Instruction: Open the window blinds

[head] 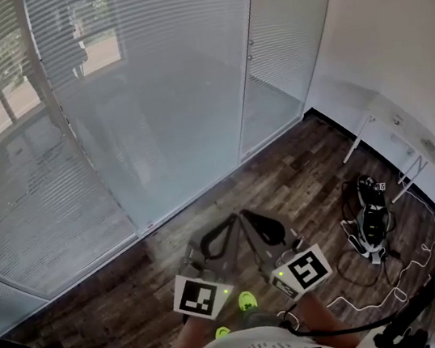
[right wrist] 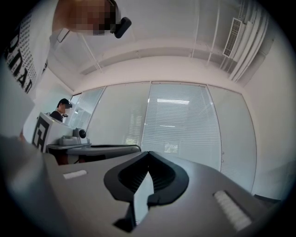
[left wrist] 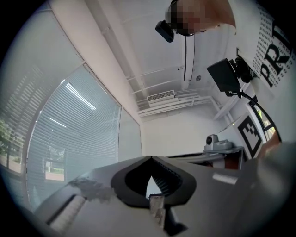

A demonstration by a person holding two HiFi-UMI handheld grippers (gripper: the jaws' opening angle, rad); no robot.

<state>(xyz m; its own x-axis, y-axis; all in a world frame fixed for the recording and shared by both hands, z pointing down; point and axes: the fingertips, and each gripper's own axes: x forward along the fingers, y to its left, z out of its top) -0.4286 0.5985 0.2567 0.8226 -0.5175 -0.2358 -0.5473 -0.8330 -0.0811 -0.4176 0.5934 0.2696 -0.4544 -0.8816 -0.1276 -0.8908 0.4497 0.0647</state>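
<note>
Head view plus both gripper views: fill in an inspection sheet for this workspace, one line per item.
Surface: dark wood floor.
Job's things: window blinds lowered over the glass, not touched by either gripper.
Clutter: black-and-white device on the floor at right.
Grippers: left gripper and right gripper both shut and empty, side by side, short of the blinds.
Cables: white cable looped on the floor near the device.
Surroundings: white wall with a white table against it.

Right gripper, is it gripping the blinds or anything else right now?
No, the right gripper has its jaws closed together on nothing, and the window blinds hang well beyond them.
</note>
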